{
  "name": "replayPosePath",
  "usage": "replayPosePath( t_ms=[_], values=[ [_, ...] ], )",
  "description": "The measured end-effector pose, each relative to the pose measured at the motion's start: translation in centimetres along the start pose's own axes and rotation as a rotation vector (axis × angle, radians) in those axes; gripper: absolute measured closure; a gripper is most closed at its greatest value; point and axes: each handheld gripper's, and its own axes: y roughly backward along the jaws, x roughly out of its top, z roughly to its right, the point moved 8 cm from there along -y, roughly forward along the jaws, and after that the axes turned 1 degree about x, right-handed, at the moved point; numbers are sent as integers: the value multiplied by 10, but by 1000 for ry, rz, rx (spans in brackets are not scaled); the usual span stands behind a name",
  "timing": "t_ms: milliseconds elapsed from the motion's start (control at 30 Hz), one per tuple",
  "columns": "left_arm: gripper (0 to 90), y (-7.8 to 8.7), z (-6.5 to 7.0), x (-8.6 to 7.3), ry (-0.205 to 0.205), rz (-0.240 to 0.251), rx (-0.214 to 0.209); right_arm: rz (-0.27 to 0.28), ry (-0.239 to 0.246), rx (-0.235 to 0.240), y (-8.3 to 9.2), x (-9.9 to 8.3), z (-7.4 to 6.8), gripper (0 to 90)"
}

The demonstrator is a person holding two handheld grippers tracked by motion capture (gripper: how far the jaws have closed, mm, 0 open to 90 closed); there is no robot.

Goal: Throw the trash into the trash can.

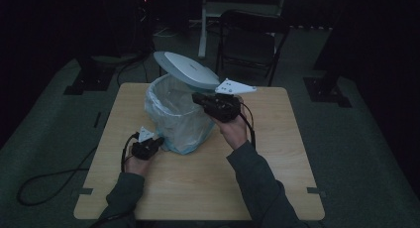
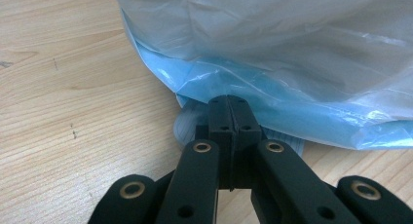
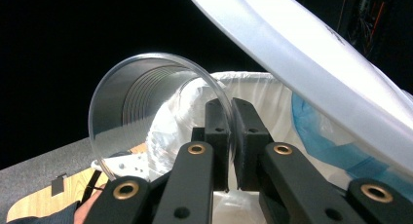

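A small bin (image 1: 178, 120) lined with a pale plastic bag (image 2: 272, 48) stands on the wooden table (image 1: 198, 188), and its white lid (image 1: 185, 69) is tilted up. My right gripper (image 3: 229, 107) is shut on the rim of a clear ribbed plastic cup (image 3: 131, 107). It holds the cup on its side over the bin's mouth, under the lid (image 3: 302, 53). In the high view the right gripper (image 1: 199, 99) sits at the bin's right rim. My left gripper (image 2: 229, 104) is shut with nothing between its jaws. Its tips rest over a pale ribbed pedal (image 2: 187, 129) at the bin's foot.
A dark folding chair (image 1: 250, 39) stands beyond the table's far edge. A black cable (image 1: 49, 181) loops on the floor to the left. Bare tabletop lies in front of the bin and to both sides.
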Motion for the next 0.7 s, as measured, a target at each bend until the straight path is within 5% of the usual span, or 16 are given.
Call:
replayPosePath(
  t_ms=[700],
  values=[
    [900, 0, 0, 0, 1, 0, 0, -18, -26, -6, -13, 2, 5, 859]
  ],
)
